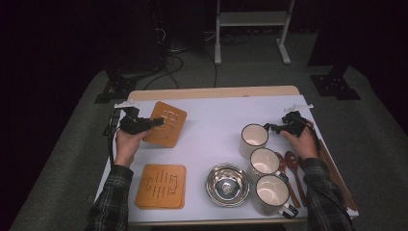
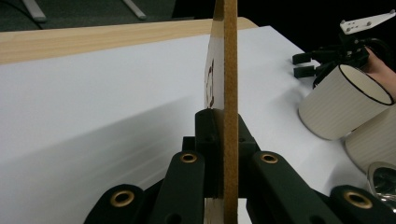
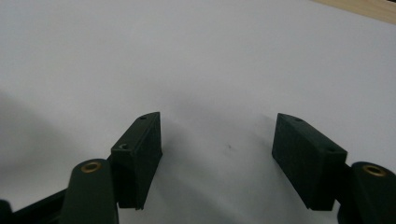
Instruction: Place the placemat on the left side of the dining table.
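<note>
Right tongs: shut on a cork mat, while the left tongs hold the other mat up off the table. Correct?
Half wrong. The right tongs are open with nothing between them, as the right gripper view shows. The left tongs do hold a cork mat clamped on edge.

Left hand-held gripper (image 1: pixel 156 122) clamped; right hand-held gripper (image 1: pixel 269 128) jaws apart.

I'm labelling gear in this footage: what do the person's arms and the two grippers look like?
Both sleeves are dark plaid flannel, buttoned at the cuff. The left gripper is matte black, with blocky jaws on arms pinned by brass-coloured rivets. The right gripper has the same black, wedge-shaped jaws with small screw holes. Each gripper carries a pale three-cornered plate on top and trails a black cable.
</note>
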`<state>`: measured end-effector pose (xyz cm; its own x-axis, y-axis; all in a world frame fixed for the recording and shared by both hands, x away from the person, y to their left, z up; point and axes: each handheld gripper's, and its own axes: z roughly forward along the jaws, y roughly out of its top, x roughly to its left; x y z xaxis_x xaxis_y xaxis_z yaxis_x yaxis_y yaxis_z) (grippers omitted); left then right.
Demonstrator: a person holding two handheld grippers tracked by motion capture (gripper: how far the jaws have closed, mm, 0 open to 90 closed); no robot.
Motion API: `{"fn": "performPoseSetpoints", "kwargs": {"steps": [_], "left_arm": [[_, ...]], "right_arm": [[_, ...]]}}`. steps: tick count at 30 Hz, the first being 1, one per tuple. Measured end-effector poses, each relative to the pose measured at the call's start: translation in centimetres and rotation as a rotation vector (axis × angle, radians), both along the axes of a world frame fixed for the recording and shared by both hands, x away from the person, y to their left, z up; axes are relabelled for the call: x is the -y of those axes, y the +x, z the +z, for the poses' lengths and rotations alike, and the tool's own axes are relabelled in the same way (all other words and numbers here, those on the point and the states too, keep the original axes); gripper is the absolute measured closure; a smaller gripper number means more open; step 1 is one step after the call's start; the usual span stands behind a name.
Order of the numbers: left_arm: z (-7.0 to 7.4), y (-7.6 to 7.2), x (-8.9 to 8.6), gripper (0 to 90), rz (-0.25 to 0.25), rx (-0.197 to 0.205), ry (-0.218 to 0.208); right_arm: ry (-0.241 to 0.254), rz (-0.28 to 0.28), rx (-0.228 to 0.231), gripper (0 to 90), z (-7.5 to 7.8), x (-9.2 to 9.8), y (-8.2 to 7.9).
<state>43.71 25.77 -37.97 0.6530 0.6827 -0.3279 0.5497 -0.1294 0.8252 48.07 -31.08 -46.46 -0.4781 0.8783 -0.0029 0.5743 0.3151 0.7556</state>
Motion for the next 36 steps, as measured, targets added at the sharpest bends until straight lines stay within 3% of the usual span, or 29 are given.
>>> {"fn": "performPoseSetpoints", "kwargs": {"steps": [6,12,22,36], "left_arm": [[-0.1,0.1,-0.1,86.1,0.015,-0.003,0.001],[-0.1,0.7,-0.1,83.9,0.032,-0.005,0.038],[-0.2,1.8,-0.3,81.2,0.068,-0.048,0.061],[0.0,3.5,0.0,77.2,0.099,-0.125,0.133]], "right_arm": [[-0.001,0.000,0.000,31.3,0.0,0.0,0.0],[0.001,-0.001,-0.001,31.3,0.0,0.0,0.0],[0.002,-0.001,-0.001,31.3,0.0,0.0,0.0],[0.003,-0.001,-0.001,31.3,0.0,0.0,0.0]]}}
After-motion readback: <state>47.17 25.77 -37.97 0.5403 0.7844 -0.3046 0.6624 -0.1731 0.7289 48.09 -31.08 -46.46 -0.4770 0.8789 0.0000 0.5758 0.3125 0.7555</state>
